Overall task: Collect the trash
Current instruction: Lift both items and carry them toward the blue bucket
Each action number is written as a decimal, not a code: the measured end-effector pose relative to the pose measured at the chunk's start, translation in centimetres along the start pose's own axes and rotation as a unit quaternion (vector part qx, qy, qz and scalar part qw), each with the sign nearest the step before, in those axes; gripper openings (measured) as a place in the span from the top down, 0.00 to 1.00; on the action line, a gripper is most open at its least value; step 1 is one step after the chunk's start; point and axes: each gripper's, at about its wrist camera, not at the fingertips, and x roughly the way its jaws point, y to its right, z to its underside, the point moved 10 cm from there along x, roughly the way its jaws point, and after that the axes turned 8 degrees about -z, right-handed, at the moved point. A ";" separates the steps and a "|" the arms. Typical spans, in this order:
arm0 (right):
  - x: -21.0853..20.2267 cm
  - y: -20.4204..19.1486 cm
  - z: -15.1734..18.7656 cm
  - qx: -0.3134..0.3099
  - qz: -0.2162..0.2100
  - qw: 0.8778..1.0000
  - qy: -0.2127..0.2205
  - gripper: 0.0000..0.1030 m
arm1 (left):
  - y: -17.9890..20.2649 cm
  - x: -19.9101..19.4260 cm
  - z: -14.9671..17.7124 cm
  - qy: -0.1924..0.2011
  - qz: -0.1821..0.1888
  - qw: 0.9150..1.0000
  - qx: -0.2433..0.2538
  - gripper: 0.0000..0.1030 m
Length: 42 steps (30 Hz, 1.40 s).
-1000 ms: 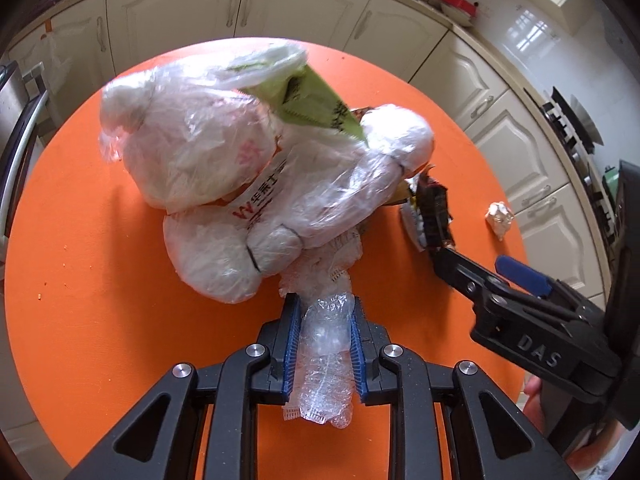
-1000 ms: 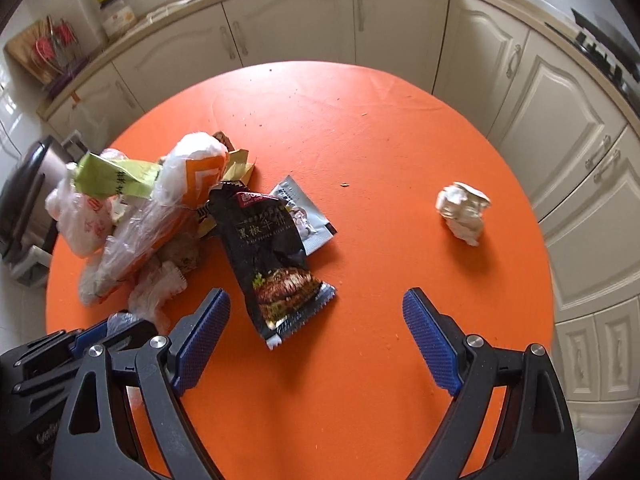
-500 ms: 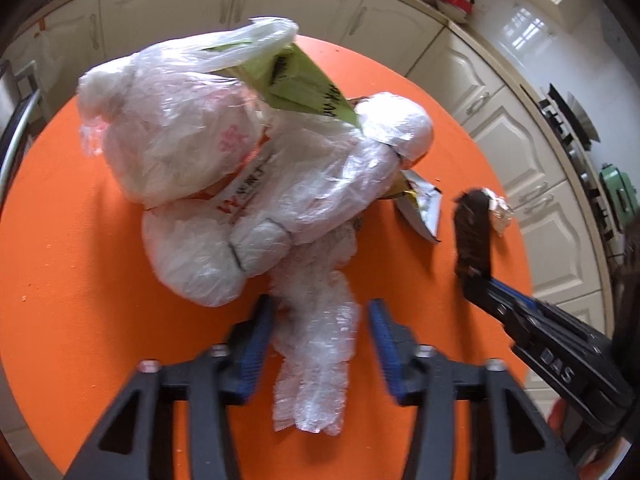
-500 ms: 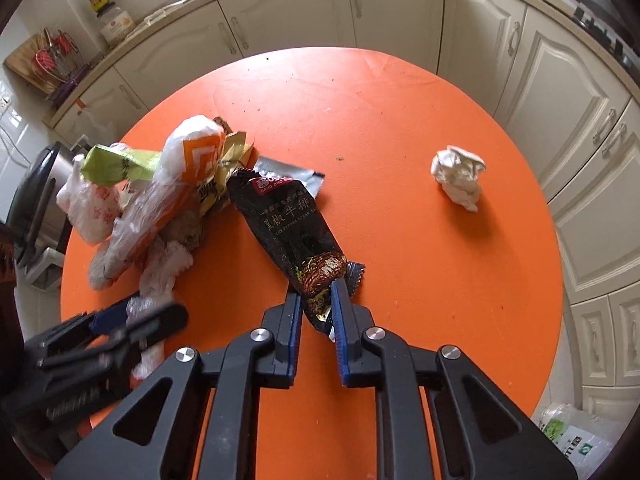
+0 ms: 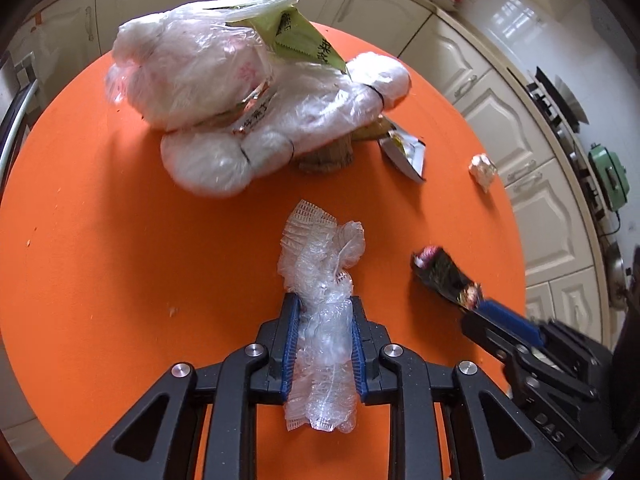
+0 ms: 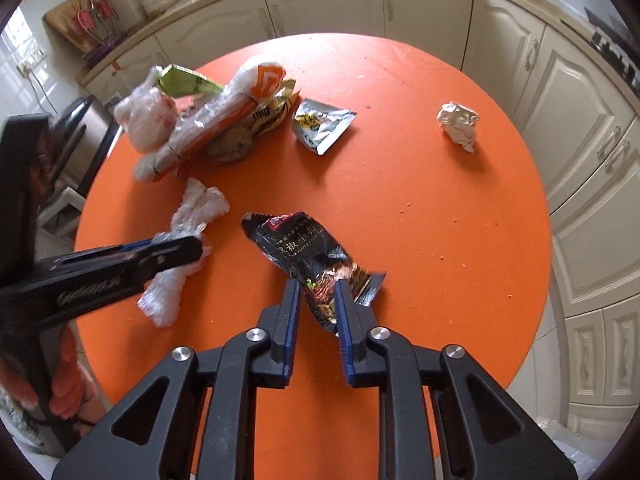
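Observation:
On the round orange table (image 5: 100, 260), my left gripper (image 5: 322, 304) has its jaws closing on a crumpled clear plastic wrap (image 5: 320, 256), and the blue pads press it from both sides. The wrap hangs apart from the trash pile. My right gripper (image 6: 316, 286) pinches the lower end of a black snack wrapper (image 6: 296, 240); its jaws are opening slightly, with the wrapper still between the pads. In the right wrist view, the left gripper (image 6: 196, 248) with the wrap (image 6: 200, 204) is at the left. The right gripper (image 5: 476, 304) and black wrapper (image 5: 440, 272) show in the left wrist view.
A pile of plastic bags and packets (image 5: 248, 92) lies at the table's far side. A torn silver and yellow wrapper (image 6: 320, 124) is beside it. A crumpled paper ball (image 6: 458, 124) sits alone at the far right. Cream cabinets ring the table.
The left gripper pulled the clear wrap back, free of the pile. The right gripper shut on the black wrapper and drew it away from the pile toward the near edge.

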 end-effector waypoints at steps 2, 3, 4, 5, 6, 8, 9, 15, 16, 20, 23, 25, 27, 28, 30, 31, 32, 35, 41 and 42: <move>0.4 -0.4 0.0 -0.019 0.008 1.000 0.003 0.45 | -0.2 -0.7 0.5 0.002 -0.002 1.000 0.000 0.81; 0.3 -0.2 0.0 -0.030 0.019 0.999 0.007 0.33 | -0.3 -0.9 0.6 0.003 -0.003 1.000 0.000 0.81; 0.7 -0.3 -0.2 -0.039 0.031 0.999 0.011 0.17 | -0.3 -1.1 0.8 0.005 -0.009 1.000 0.000 0.82; 0.8 -0.6 -0.4 -0.045 0.039 0.998 0.017 0.17 | -0.1 -1.2 0.8 0.008 -0.018 1.000 -0.003 0.82; 1.1 -0.6 -0.8 -0.050 0.048 0.997 0.019 0.17 | -0.3 -1.4 1.0 0.009 -0.017 1.000 -0.005 0.82; 2.0 -0.5 -1.1 -0.049 0.050 0.998 0.010 0.17 | -0.5 -1.5 1.3 0.004 -0.012 1.000 -0.012 0.82; 2.6 -0.4 -1.2 -0.046 0.048 0.998 0.005 0.17 | -0.9 -1.5 1.4 0.004 -0.013 1.000 -0.014 0.82; 2.7 0.7 -0.9 -0.039 0.058 0.998 0.010 0.66 | -1.3 -1.4 1.2 0.007 -0.014 1.000 -0.014 0.82; 2.5 1.3 -0.9 -0.023 0.059 0.998 0.010 0.70 | -1.2 -1.2 1.2 0.008 -0.014 1.000 -0.012 0.82; 1.4 3.4 -0.6 0.024 0.060 0.998 0.019 0.72 | -0.1 -0.7 1.0 0.007 -0.012 1.000 0.002 0.82; 0.5 4.6 0.2 0.050 0.059 0.997 0.026 0.72 | 0.6 -0.5 0.9 0.011 -0.023 1.000 0.013 0.82; -0.3 5.3 0.7 0.064 0.056 0.996 0.033 0.72 | 1.6 -0.4 1.0 0.009 -0.017 1.000 0.023 0.82; -1.3 6.0 1.0 0.075 0.059 0.995 0.042 0.72 | 2.6 -0.3 1.1 0.008 -0.018 0.999 0.033 0.82; -1.7 6.4 1.1 0.079 0.058 0.994 0.046 0.72 | 3.2 -0.2 1.2 0.008 -0.018 0.999 0.038 0.82; -2.7 6.9 1.6 0.087 0.057 0.993 0.057 0.72 | 4.2 0.1 1.4 0.005 -0.016 0.999 0.048 0.82; -3.3 7.1 1.9 0.092 0.058 0.992 0.063 0.72 | 4.9 0.2 1.6 0.004 -0.015 0.998 0.053 0.82; -3.8 7.4 2.2 0.097 0.058 0.991 0.068 0.72 | 5.5 0.3 1.7 0.004 -0.014 0.998 0.057 0.82; -5.0 8.7 3.1 0.115 0.060 0.989 0.078 0.72 | 7.5 0.3 2.0 0.008 -0.012 0.997 0.075 0.82; -8.1 11.7 5.1 0.153 0.070 0.980 0.104 0.72 | 12.9 0.3 2.6 0.015 -0.006 0.992 0.124 0.82; -8.5 12.3 5.3 0.159 0.071 0.979 0.108 0.72 | 14.0 0.3 2.8 0.016 -0.004 0.991 0.133 0.82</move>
